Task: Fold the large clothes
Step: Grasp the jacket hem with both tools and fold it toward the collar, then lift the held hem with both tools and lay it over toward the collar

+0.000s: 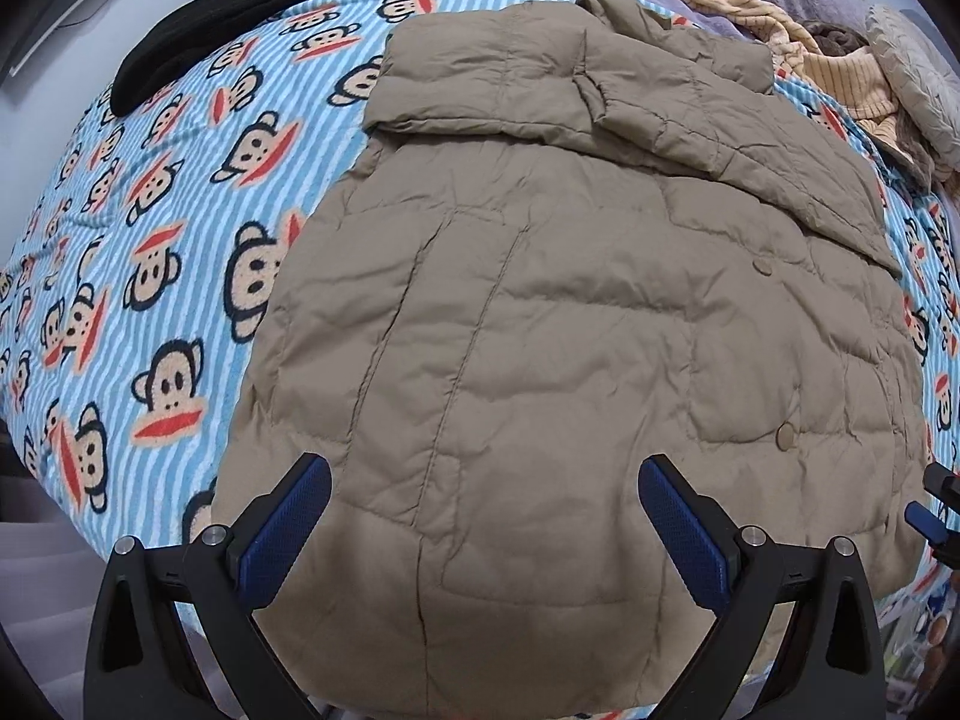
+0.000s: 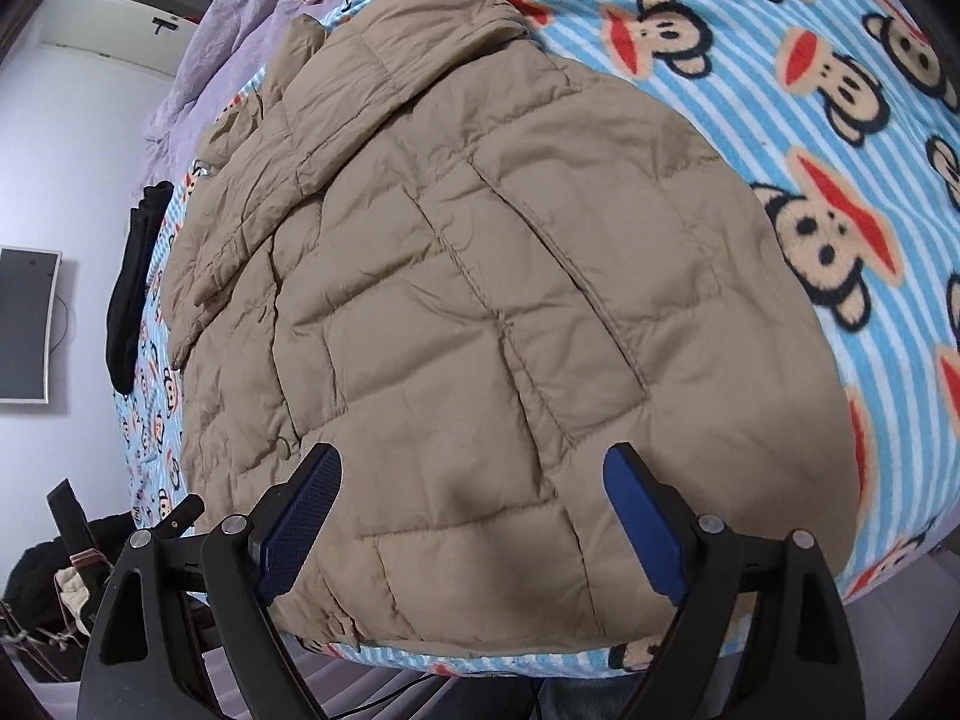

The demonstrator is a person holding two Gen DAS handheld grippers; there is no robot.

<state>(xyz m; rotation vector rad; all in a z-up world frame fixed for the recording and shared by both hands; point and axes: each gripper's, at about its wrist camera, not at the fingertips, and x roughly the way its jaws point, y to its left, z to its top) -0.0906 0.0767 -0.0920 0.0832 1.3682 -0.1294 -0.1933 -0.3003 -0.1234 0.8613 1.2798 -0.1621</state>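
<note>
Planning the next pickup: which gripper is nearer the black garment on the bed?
Left. The left gripper hovers over the near hem of the jacket, with the black garment ahead-left; the right gripper sits farther right along that hem.

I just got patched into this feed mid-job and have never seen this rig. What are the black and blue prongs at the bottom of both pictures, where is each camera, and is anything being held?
The prongs are fingers of two hand-held grippers; a person carries one in each hand. Each picture comes from a fisheye camera on one gripper, looking forward along its fingers. The first shows the left gripper, the second the right gripper. Both are open and hold nothing; each hangs over the near hem of a tan puffer jacket. The jacket lies on a striped monkey-print blanket, with its sleeves folded across the top. A black garment and a yellow ribbed garment lie at the far side.
</note>
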